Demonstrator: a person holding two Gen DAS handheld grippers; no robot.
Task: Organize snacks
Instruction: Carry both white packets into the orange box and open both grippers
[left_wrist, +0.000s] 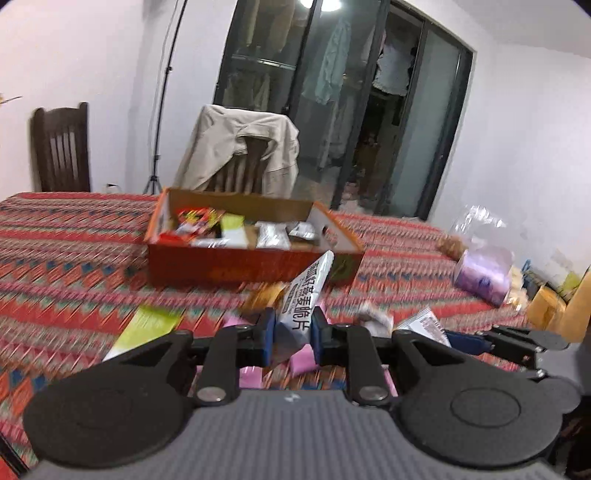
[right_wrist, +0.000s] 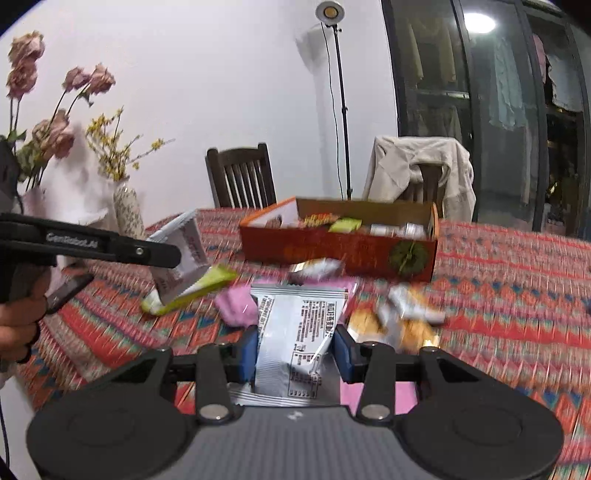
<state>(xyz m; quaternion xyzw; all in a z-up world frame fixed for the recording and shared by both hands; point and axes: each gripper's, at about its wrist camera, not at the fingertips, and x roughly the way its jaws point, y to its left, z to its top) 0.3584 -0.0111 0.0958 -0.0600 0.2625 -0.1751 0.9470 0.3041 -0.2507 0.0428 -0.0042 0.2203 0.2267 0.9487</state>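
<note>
The left gripper has its jaws closed on a silver-white snack packet, which stands up between the blue pads with its printed face toward the camera and its top corner overlapping the front wall of the orange cardboard box. From the right wrist view the same gripper reaches in from the left edge, carried by a hand, the packet hanging off the counter from its tip. The right gripper also has its jaws narrowed onto a packet, a larger silver packet with small black print, clamped at both side edges and held upright above the counter, which is covered in a red patterned cloth. The box sits farther back on the counter and already holds several wrappers in red, yellow, green and silver. Between the box and the grippers lie loose snacks: a lime-green packet, pink packets, and an orange-and-white bundle that is too blurred to make out, perhaps two or three wrappers. A purple bag lies near the counter's right side. Behind stand two dark wooden chairs, one draped with a beige jacket, and a vase of dried flowers at the left.
</note>
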